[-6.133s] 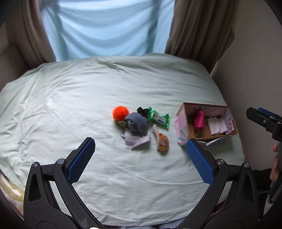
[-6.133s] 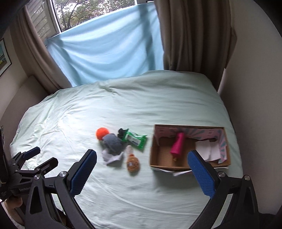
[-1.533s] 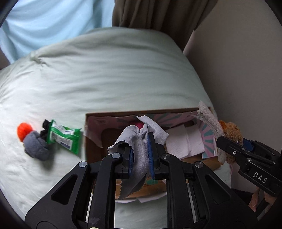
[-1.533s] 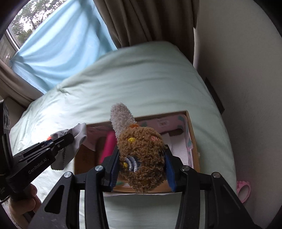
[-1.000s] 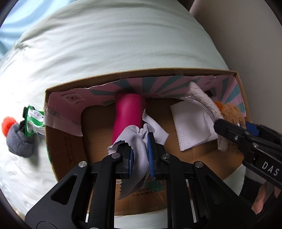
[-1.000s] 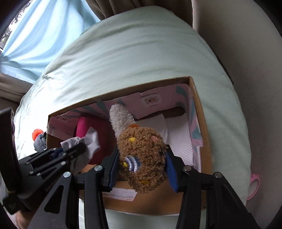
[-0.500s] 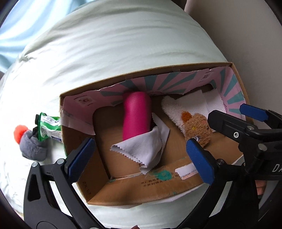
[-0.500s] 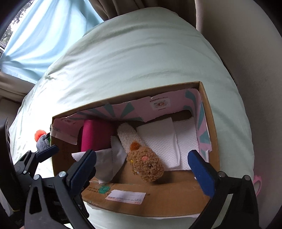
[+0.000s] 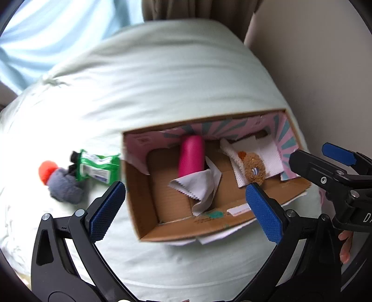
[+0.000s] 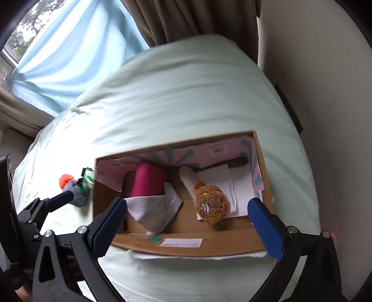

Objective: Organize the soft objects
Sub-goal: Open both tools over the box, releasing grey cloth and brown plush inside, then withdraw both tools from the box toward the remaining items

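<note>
Grippers: left gripper [image 9: 186, 204] and right gripper [image 10: 188, 220] both spread wide, empty, above box [image 10: 186, 246].
In box: cloth [image 9: 200, 185], plush [image 10: 211, 206].
Left out: grey puff [image 9: 64, 187], likely light, squashy; pinch mid-body.

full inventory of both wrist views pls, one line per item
box: 1, brown cardboard with pink-teal lining, open on the bed
pink roll: 1, magenta, inside the box, left part
cloth: 1, light grey, in the box, partly over the roll's near end
plush toy: 1, brown with white tail, in the box on the paper towels
paper towels: white, count unclear, box's right part
green packet: 1, on the bed left of the box
grey pouch: 1, left of the packet
orange ball: 1, beside the pouch
bed: 1, pale green sheet
curtains: brown, by the window
left gripper: fingers open, empty
right gripper: fingers open, empty
</note>
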`<state>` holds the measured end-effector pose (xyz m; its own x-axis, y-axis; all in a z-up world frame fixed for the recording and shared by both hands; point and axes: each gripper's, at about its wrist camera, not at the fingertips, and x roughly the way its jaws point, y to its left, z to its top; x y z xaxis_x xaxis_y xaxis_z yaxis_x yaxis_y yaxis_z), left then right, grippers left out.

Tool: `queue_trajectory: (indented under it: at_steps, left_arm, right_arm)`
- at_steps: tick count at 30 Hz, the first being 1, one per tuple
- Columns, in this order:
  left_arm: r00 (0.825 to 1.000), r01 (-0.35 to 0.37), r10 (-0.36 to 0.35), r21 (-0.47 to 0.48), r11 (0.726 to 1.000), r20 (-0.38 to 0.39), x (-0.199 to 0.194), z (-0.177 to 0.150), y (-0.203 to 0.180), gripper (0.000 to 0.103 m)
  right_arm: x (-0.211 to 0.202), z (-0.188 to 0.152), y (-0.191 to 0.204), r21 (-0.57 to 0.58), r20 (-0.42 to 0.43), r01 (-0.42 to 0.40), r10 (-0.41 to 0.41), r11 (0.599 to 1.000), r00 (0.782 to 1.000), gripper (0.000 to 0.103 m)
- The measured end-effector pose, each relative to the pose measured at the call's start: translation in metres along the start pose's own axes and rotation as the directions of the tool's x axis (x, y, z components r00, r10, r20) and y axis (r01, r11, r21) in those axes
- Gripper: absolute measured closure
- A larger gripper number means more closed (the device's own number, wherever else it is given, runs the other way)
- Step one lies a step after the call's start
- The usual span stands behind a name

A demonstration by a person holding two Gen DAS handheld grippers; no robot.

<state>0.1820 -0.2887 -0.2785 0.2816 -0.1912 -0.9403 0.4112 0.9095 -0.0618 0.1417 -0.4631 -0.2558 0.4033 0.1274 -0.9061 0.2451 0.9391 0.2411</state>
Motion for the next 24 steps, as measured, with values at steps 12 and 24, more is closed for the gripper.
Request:
queue_trajectory:
  at_steps: [12, 24]
  left_arm:
    - [0.984, -0.028, 0.047, -0.113, 0.993, 0.17, -0.127, -0.035, 0.075, 0.0]
    - [0.95, -0.069, 0.117, -0.171, 0.983, 0.29, -0.232, -0.092, 0.178, 0.0]
  right_arm:
    - [-0.102, -0.021, 0.084, -0.123, 0.145, 0.034, -0.016, 0.992, 0.989, 0.0]
    - [-0.155, -0.076, 0.19, -0.189, 0.205, 0.029, 0.01, 0.982, 0.979, 0.0]
